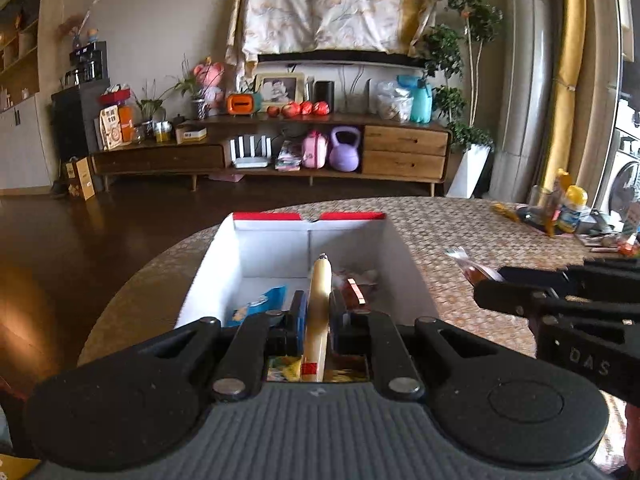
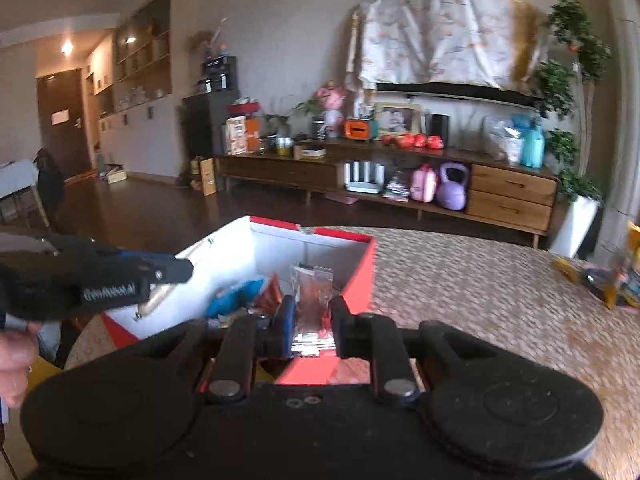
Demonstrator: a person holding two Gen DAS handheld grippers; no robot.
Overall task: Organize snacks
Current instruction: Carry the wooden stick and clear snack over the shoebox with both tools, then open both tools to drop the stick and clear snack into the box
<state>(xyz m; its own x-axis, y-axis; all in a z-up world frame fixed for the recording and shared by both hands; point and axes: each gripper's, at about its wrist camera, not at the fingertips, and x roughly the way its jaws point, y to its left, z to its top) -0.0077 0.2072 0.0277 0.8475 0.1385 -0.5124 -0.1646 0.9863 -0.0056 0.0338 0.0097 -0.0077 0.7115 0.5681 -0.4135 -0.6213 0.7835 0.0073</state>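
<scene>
A box (image 1: 276, 248), white inside and red outside, stands open on the woven table top. My left gripper (image 1: 318, 304) is shut on a cream sausage stick (image 1: 320, 280) and hangs over the box's near end. Inside lie a blue packet (image 1: 258, 304) and a reddish packet (image 1: 354, 288). My right gripper (image 2: 313, 308) is shut on a clear silvery packet (image 2: 312, 292) with a brown snack, held above the box's red right wall (image 2: 362, 280). The right gripper (image 1: 486, 292) also shows in the left wrist view. The left gripper (image 2: 176, 270) shows with its stick (image 2: 146, 306) in the right wrist view.
More loose snacks lie in a pile (image 1: 564, 208) at the table's far right, seen again as the pile (image 2: 616, 280). The round table's edge (image 1: 132, 280) drops to dark floor on the left. A person's hand (image 2: 12, 360) holds the left gripper.
</scene>
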